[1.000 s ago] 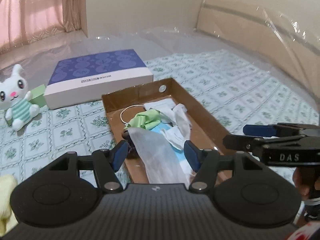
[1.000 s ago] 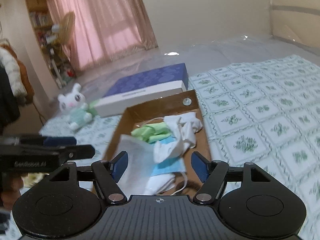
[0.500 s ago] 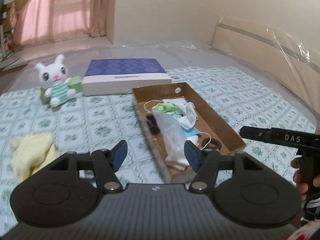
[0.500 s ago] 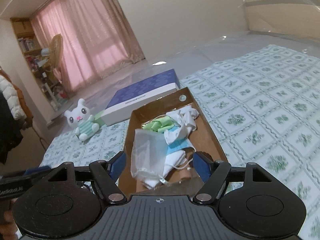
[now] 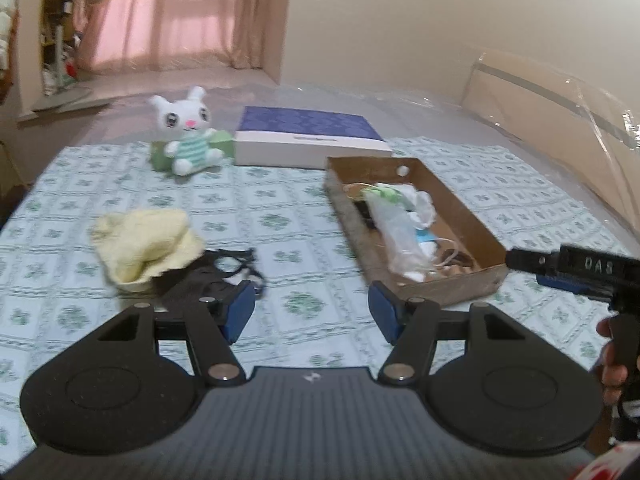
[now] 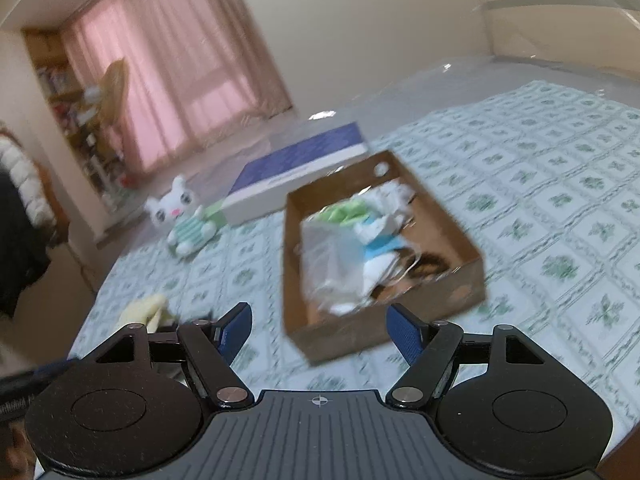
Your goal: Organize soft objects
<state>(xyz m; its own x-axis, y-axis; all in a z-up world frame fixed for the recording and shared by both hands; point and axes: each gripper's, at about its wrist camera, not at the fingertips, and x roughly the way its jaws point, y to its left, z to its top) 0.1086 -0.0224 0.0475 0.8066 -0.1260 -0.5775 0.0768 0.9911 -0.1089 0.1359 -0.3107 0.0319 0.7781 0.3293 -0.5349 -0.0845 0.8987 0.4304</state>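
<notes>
A shallow cardboard box [image 5: 484, 240] [image 6: 460, 236] on the patterned bed sheet holds a clear plastic bag [image 5: 396, 236] [image 6: 328, 256], white, green and blue soft pieces. A yellow cloth [image 5: 144, 244] [image 6: 144, 310] lies left of the box, with a black strappy item [image 5: 208, 276] beside it. A white plush bunny [image 5: 188, 136] [image 6: 184, 216] sits at the back left. My left gripper [image 5: 312, 312] is open and empty, above the sheet between the black item and the box. My right gripper [image 6: 320, 328] is open and empty, before the box's near end; it also shows in the left wrist view [image 5: 580, 268].
A flat blue-and-white box [image 5: 308, 140] [image 6: 296, 168] lies behind the cardboard box, a small green block [image 5: 222, 146] beside the bunny. Clear plastic sheeting covers the bed's far side and the headboard [image 5: 560, 120]. Pink curtains hang behind.
Both grippers have pulled back from over the box, still open. The left view has swung left, bringing the yellow cloth and black item into view.
</notes>
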